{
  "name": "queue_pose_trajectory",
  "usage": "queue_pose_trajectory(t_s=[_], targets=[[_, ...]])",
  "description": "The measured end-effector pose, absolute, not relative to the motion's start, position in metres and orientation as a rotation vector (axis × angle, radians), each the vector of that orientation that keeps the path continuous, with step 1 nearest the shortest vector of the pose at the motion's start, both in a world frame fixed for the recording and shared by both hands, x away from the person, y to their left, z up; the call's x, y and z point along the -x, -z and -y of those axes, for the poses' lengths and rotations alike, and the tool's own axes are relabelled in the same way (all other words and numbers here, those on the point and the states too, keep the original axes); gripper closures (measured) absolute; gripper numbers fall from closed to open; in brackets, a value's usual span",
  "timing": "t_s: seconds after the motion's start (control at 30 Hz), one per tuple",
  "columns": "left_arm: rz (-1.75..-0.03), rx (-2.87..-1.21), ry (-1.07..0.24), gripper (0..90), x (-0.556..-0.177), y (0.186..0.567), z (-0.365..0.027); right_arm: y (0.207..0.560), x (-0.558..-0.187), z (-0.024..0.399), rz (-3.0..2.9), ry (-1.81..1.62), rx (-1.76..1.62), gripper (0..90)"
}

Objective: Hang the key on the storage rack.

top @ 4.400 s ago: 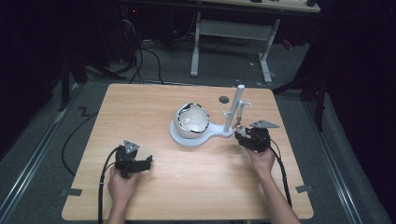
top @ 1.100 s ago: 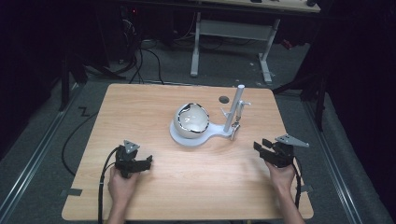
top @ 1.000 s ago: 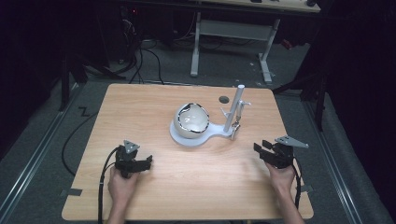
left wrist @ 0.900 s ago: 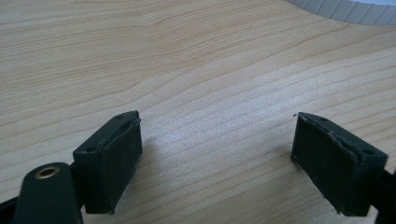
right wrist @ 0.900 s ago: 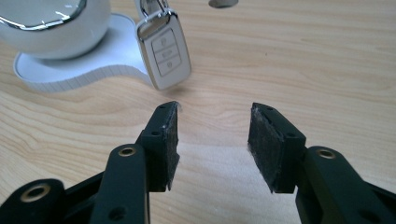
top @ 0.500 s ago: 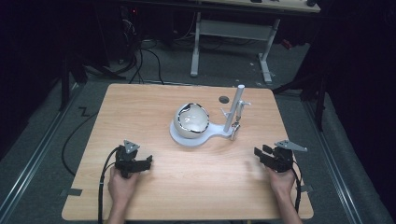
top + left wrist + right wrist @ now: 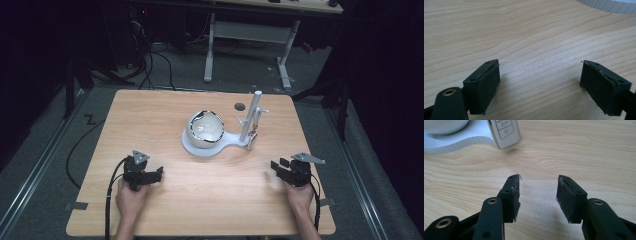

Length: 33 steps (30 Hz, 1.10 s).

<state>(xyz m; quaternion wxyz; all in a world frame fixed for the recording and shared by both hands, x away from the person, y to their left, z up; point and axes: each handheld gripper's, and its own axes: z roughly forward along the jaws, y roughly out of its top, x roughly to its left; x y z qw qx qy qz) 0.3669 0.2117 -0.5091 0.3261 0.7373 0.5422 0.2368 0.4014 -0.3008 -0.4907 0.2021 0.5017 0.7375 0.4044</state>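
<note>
— Starting nearest us, how do the tongs stand?
— The left gripper (image 7: pixel 156 175) lies low over the wooden table (image 7: pixel 150 115) near its front left. Its jaws are spread wide, with bare wood between them. The right gripper (image 7: pixel 279 167) sits near the front right, pointing inward. Its jaws are parted less widely and also grip nothing.
— And the car key fob?
— The car key fob (image 7: pixel 505 131) is just ahead of the right gripper and well clear of its pads (image 7: pixel 514 195). It hangs tilted, with its lower end just above the wood, beside the wavy edge of the white stand base (image 7: pixel 461 141).
— What does it hang from?
— From above, the fob shows against the upright white post (image 7: pixel 252 117) at the right end of the base. I cannot make out the hook.
— Anything further along?
— A glossy white dome (image 7: pixel 205 127) sits on the round left part of the base. Behind the post is a small dark hole (image 7: pixel 240 106) in the tabletop. Beyond the table, cables (image 7: pixel 150 65) trail over the grey floor.
</note>
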Motion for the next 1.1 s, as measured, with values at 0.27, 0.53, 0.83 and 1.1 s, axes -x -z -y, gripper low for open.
queue_pose_trajectory(t_s=[0.27,0.53,0.83,1.1], targets=[[-1.421,-1.933,-0.621,16.5,-0.367,0.509,-0.212,0.497,-0.4,0.293,-2.1,-1.075,-1.388,51.7],[-1.421,-1.932,-0.621,16.5,-0.367,0.509,-0.212,0.502,-0.397,0.285,-2.12,-1.026,-1.364,50.3],[-1.421,-1.933,-0.621,16.5,-0.367,0.509,-0.212,0.504,-0.394,0.273,-2.156,-0.942,-1.316,42.5],[-1.421,-1.937,-0.621,16.5,-0.367,0.509,-0.212,0.504,-0.393,0.273,-2.152,-0.937,-1.329,39.0]])
